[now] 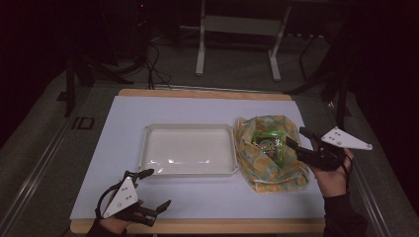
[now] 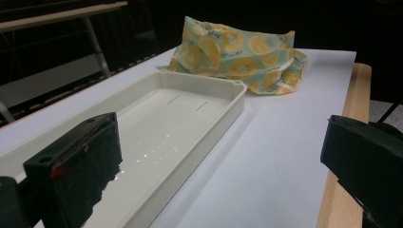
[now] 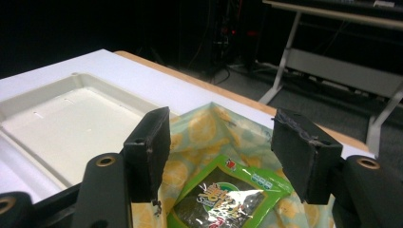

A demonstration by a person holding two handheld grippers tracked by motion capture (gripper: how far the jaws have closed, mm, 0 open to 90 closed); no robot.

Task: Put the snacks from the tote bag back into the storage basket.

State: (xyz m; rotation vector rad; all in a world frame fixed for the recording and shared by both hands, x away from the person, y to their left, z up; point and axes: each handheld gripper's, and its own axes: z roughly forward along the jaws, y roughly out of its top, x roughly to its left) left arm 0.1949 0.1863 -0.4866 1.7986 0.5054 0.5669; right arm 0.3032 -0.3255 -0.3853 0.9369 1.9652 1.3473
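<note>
White table (image 1: 197, 106); right tool (image 1: 294, 138) part-open above green packet (image 1: 268, 143), nothing gripped; left tool (image 1: 152, 187) wide apart, empty.

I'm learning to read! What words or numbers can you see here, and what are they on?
Green snack packet inside the yellow patterned bag: large white characters and a small red mark, too blurred to read.
Yellow patterned bag: a line of small dark print shows in the left gripper view, too small to read.
White tray: no writing.
Hand-held grippers: no writing.

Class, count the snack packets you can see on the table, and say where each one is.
1. A green snack packet lies in the open yellow patterned bag, right of the white tray. The bag's folds may hide more.
</note>
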